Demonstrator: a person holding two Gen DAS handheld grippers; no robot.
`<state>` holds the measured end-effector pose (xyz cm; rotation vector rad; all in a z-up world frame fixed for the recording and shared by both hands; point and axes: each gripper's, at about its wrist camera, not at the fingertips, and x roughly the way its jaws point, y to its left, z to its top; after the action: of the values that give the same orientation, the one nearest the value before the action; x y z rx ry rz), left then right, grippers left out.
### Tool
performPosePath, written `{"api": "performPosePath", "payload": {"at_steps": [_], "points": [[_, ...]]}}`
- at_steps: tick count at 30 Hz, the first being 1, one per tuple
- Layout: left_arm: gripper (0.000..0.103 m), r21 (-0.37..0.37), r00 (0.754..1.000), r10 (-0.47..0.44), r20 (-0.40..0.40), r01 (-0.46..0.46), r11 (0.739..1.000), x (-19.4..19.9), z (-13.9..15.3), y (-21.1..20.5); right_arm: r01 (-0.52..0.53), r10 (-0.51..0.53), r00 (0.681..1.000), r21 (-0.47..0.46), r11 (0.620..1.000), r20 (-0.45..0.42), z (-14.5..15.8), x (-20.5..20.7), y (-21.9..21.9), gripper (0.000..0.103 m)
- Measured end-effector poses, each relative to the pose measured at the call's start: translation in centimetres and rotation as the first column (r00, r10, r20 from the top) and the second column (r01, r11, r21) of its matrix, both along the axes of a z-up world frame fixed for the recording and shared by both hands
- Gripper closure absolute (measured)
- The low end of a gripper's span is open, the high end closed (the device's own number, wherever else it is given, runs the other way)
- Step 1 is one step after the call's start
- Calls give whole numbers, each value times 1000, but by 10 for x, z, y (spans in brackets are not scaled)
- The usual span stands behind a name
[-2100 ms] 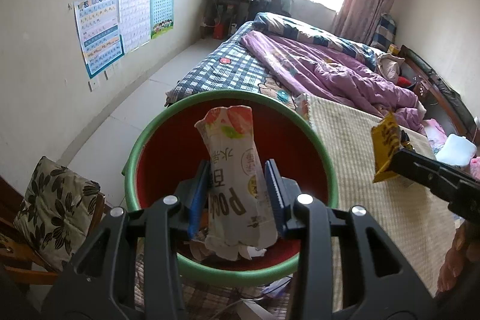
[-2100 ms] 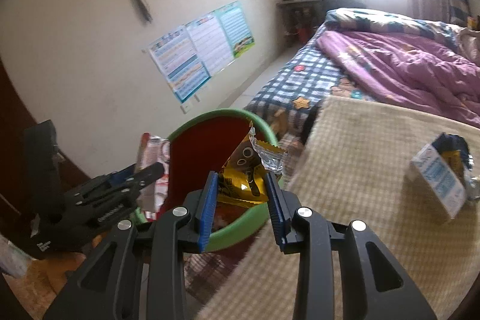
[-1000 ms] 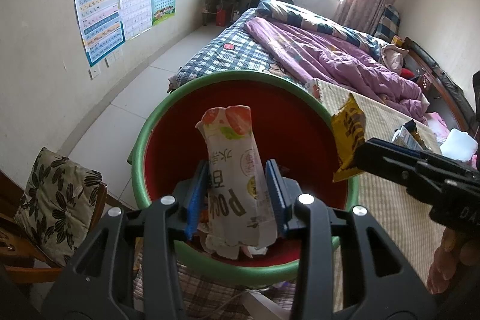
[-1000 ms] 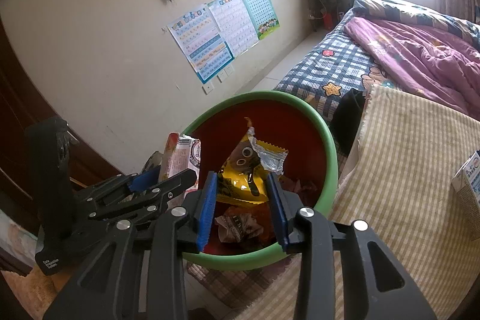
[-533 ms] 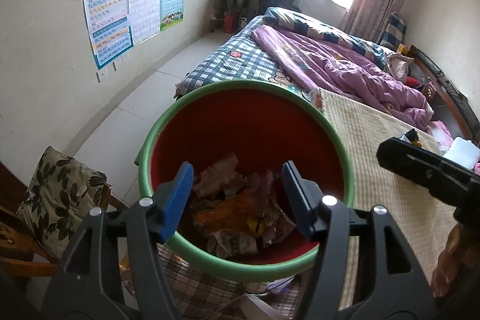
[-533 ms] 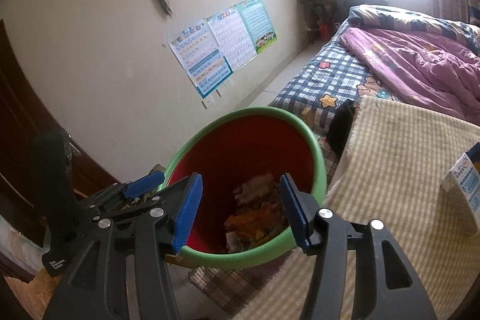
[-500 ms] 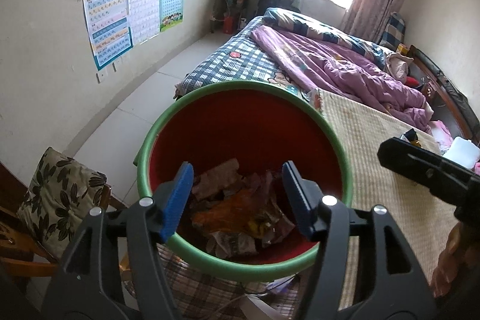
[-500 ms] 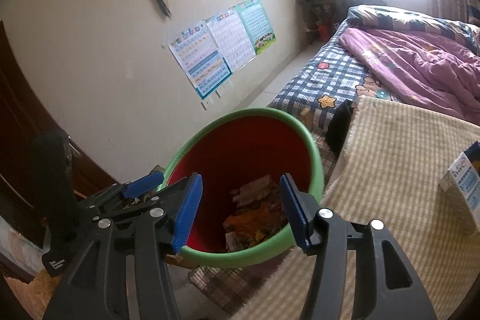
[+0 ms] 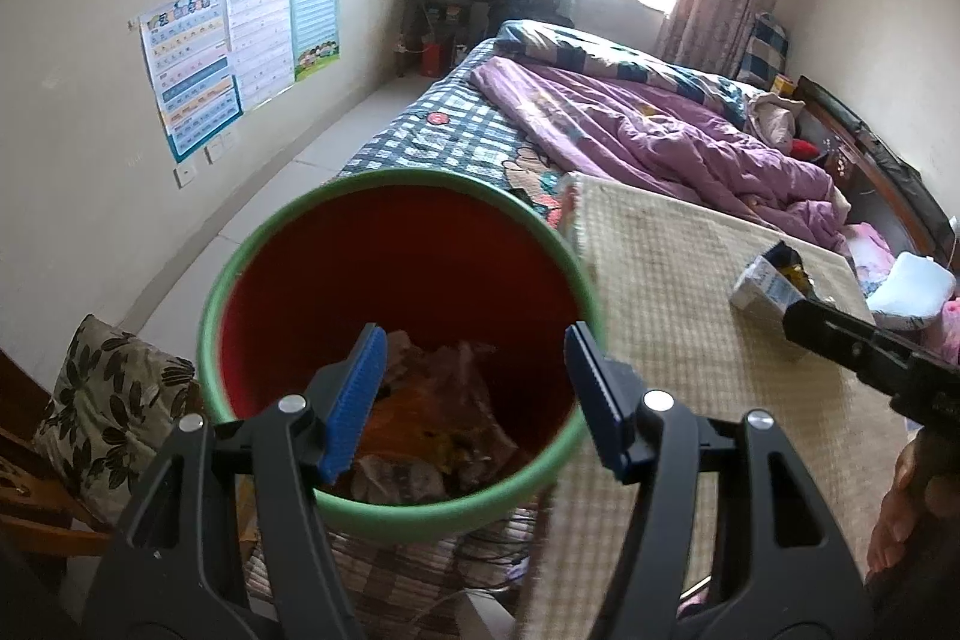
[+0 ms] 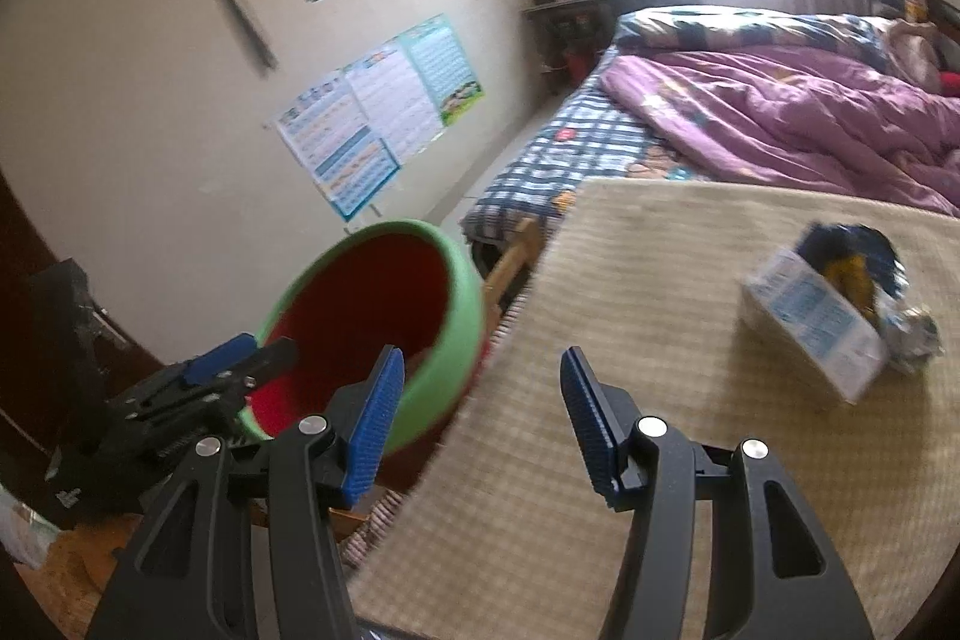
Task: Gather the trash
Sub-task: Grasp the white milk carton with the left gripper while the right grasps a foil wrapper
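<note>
both wrappers dropped into bin (image 9: 336,244); left tool (image 9: 471,400) and right tool (image 10: 480,415) apart, empty; right swinging toward carton (image 10: 816,325) on mat (image 10: 600,280).

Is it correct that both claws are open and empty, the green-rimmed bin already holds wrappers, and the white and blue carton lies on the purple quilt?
Not quite. The carton lies on the beige checked mat, not on the purple quilt; the right wrist view shows it. The rest is right: left claw and right claw are open and empty, and the bin holds wrappers.
</note>
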<state>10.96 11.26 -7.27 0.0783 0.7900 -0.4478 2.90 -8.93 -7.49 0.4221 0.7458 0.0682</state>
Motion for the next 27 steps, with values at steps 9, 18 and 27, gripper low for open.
{"api": "performPosePath", "payload": {"at_steps": [9, 18, 27], "points": [[44, 13, 1000, -19, -7, 19, 1000, -29, 0, -46, 73, -72, 997, 11, 997, -37, -16, -43, -65, 50], [41, -1, 999, -29, -33, 29, 1000, -47, -3, -94, 144, -144, 987, -6, 990, -66, -30, -80, -135, 50], [35, -99, 974, -169, -154, 155, 983, -46, -22, -185, 244, -243, 967, 3, 970, -81, -42, -98, -210, 50]]}}
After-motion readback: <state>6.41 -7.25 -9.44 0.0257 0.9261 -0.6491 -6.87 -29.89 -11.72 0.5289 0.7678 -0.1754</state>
